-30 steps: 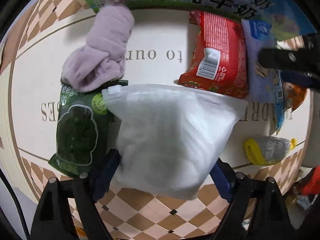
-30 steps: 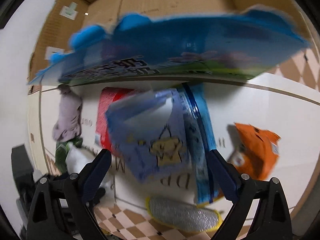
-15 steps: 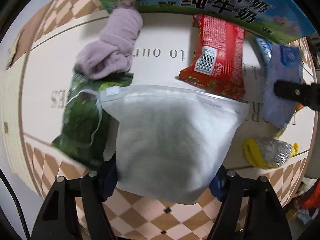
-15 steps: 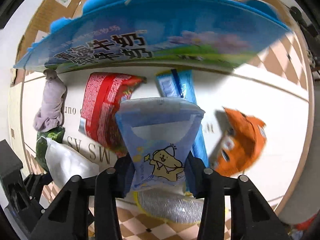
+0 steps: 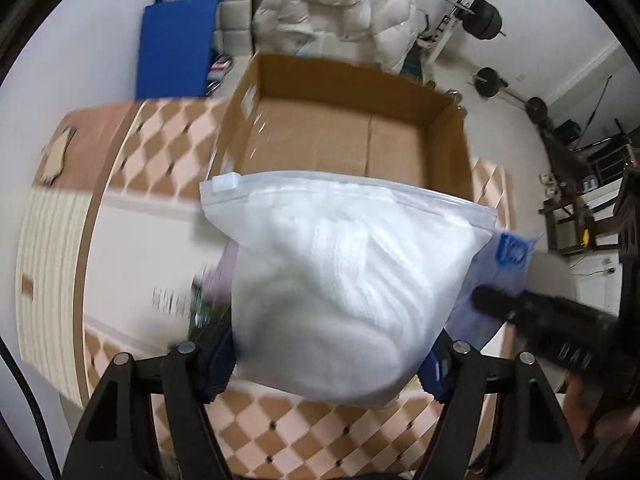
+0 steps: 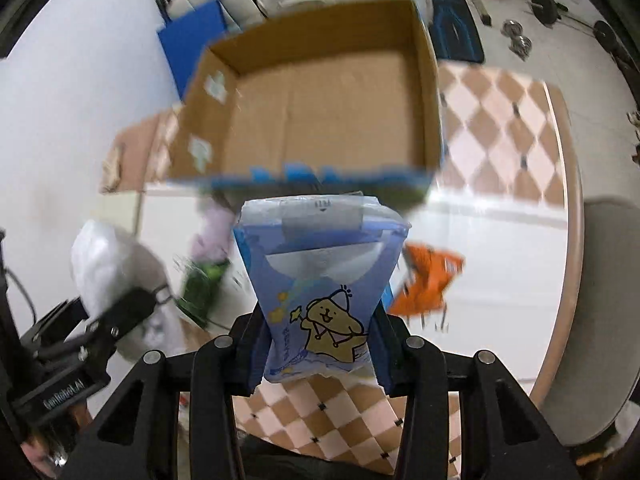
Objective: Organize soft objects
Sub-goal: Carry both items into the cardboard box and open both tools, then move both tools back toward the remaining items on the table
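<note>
My left gripper (image 5: 328, 364) is shut on a clear zip bag of white soft fabric (image 5: 352, 280), held up above the table in front of the open cardboard box (image 5: 344, 140). My right gripper (image 6: 318, 354) is shut on a blue tissue pack with a yellow cartoon figure (image 6: 320, 292), lifted before the same box (image 6: 320, 112). The box looks empty inside. The white bag (image 6: 108, 256) and the left gripper show at the left of the right wrist view. The blue pack (image 5: 496, 276) shows at the right of the left wrist view.
On the table lie a lilac cloth (image 6: 212, 236), a green packet (image 6: 200, 284) and an orange packet (image 6: 428, 284), all blurred. The round checkered table edge (image 6: 568, 240) curves on the right. A blue mat (image 5: 176, 44) and weights (image 5: 488, 80) are on the floor beyond.
Both grippers have lifted and tilted up with their loads; the views now look over the box's open top instead of down at the table. The right gripper closed on the blue pack.
</note>
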`<state>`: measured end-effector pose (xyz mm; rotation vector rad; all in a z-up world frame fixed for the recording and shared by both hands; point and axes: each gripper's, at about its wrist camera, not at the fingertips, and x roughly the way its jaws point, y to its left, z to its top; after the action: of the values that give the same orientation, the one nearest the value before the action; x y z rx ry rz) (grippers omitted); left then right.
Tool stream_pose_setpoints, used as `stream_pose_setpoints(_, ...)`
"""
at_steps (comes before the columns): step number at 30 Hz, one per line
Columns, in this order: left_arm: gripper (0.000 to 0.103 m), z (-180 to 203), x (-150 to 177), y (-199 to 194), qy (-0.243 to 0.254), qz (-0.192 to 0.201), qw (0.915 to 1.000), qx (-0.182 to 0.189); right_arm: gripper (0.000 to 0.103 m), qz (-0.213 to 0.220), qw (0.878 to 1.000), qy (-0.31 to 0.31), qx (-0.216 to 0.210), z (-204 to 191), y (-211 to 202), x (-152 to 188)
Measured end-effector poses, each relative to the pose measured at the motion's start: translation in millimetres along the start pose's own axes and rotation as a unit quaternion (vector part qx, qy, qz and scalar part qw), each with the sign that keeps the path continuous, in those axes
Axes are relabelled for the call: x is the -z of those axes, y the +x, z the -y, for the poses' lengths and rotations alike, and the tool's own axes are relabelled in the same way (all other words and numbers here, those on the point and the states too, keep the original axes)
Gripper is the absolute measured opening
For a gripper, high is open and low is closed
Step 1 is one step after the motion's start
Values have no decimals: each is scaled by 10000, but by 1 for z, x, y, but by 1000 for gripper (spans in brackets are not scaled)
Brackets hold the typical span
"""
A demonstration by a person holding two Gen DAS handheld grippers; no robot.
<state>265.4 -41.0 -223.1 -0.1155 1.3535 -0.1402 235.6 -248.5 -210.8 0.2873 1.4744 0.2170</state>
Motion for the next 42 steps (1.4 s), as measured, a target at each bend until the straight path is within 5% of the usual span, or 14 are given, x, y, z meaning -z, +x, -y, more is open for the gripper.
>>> stream_pose_setpoints(4,72,-5,-88,33,-58,-292,9994,174,45,160,9997,-135,135,-14,-15,-69)
stream_pose_setpoints(7,72,-9,-152,59,-183,-787,9954,513,45,65,9997,-45,214,-27,15,-122)
stream_pose_setpoints(13,72,8,-200,125,-48,-1370,9892,516,45,-407,9975,178,545,-15,92,-204)
stream_pose_setpoints(18,72,18,-207,166,104,-1752,9831,528,45,-652,9932,217,937,-3,138,-250)
stream_pose_setpoints(26,74,15,-211,189,329,-1911,9794,557,46,-846,9887,132,1231,1,170,-269)
stream_pose_setpoints(29,79,12,-213,190,346,-2020,9777,454,62,-947,9858,21,1388,-1,178,-268)
stream_pose_setpoints(31,91,14,-217,184,542,-1765,9825,255,89,-932,9852,25,1438,3,182,-270)
stream_pose_setpoints(38,101,14,-209,143,874,-1211,9887,-91,92,-875,9835,135,1577,6,171,-265)
stream_pose_setpoints(40,102,11,-207,131,880,-1049,9905,-156,103,-775,9833,126,1640,3,162,-258)
stream_pose_setpoints(42,102,7,-199,110,869,-811,9926,-243,103,-642,9837,121,1674,-2,151,-250)
